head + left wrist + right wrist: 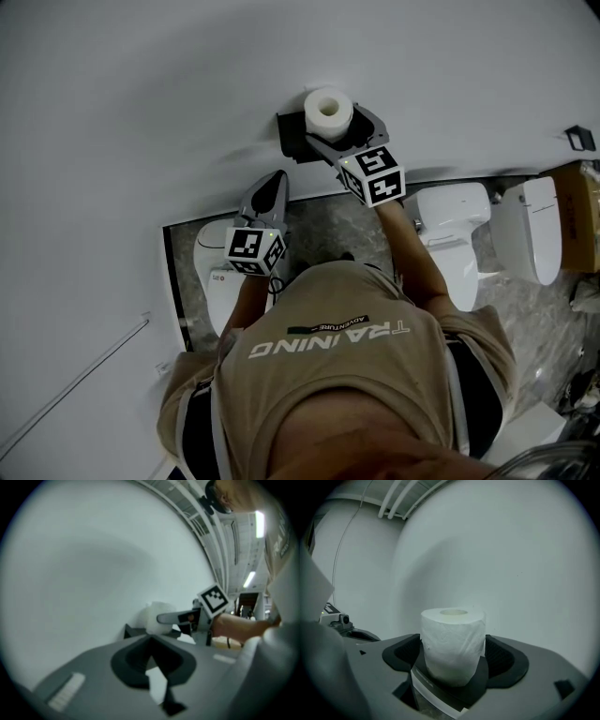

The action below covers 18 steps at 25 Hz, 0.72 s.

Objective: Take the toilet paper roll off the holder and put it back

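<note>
Currently pre-grasp. Right gripper is spread wide, one jaw on each side of the toilet paper roll, pads not yet pressing. The roll stands upright on the black holder against the wall. Advice: centre the jaws on the roll's mid-height, close gently since soft paper crushes, then lift straight up clear of the holder. Left gripper is clenched, empty, well aside. Roll: white, fairly full, wrinkled outer sheet, core opening facing up.
</note>
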Each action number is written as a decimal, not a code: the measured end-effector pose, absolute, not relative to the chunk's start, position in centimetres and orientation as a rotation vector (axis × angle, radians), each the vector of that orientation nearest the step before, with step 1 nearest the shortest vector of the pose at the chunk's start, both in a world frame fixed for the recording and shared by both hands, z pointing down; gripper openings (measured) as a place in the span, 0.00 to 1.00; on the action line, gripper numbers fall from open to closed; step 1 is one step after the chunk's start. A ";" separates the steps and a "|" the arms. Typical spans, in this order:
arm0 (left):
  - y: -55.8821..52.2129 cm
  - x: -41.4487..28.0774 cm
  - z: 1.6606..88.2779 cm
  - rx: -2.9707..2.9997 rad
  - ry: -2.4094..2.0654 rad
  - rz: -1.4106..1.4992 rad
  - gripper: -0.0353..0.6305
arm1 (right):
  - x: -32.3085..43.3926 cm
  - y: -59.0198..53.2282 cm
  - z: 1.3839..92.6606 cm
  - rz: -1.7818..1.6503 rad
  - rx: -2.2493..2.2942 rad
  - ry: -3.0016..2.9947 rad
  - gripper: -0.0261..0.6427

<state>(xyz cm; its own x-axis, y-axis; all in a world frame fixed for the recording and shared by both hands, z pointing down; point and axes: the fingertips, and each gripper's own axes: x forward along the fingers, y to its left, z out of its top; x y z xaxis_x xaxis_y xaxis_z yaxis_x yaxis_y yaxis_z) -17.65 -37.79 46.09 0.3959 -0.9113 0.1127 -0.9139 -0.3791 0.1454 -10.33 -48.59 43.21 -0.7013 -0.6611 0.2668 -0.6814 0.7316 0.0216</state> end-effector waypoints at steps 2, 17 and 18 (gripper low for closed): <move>-38.2 -17.9 46.2 2.456 -1.635 0.020 0.05 | -10.4 -49.0 43.4 0.108 1.083 -2.634 0.61; -37.9 -17.8 46.7 2.444 -1.621 0.038 0.05 | -9.8 -48.5 42.4 0.081 1.085 -2.685 0.60; -37.7 -17.9 46.8 2.440 -1.623 0.040 0.05 | -9.8 -48.4 42.1 0.064 1.083 -2.690 0.60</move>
<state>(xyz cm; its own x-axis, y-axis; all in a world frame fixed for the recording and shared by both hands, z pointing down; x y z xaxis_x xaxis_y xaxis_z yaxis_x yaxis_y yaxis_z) -17.88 -37.73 46.75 0.3931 -0.9091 0.1381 -0.9147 -0.3713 0.1593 -9.75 -48.43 42.10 -0.6964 -0.6772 0.2376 -0.6878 0.7243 0.0486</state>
